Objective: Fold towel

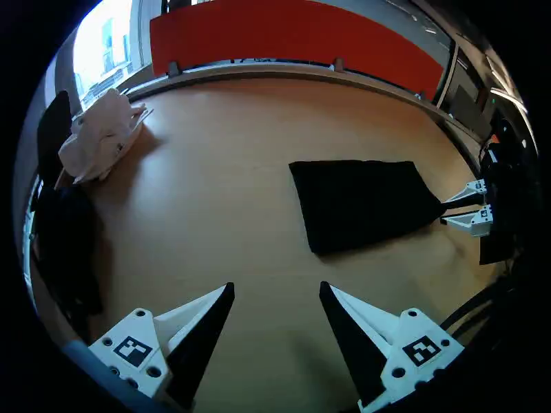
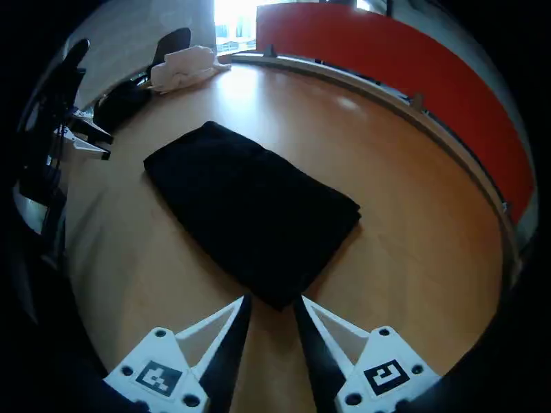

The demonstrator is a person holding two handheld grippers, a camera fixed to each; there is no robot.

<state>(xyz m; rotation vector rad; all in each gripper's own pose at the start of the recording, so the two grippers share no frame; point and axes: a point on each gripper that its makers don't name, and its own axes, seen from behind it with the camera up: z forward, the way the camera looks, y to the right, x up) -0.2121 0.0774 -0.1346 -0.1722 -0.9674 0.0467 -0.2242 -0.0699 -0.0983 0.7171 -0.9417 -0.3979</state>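
1. While the left gripper (image 1: 275, 286) is hovering over the bare wooden desk (image 1: 206, 206) with jaws spread wide, its view is catching a pale cloth heap (image 1: 100, 134) at a far corner.
2. The right gripper view is showing the right gripper (image 2: 271, 301), jaws narrowed around a corner of the folded black towel (image 2: 255, 206); I cannot tell whether they are pinching it.
3. The towel is lying flat on the desk, and a red partition (image 1: 289, 34) is running along the far edge.

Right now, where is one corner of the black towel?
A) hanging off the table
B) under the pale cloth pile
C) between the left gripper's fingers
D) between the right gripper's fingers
D: in the right gripper view, a corner of the black towel lies between the parted fingers of the right gripper.
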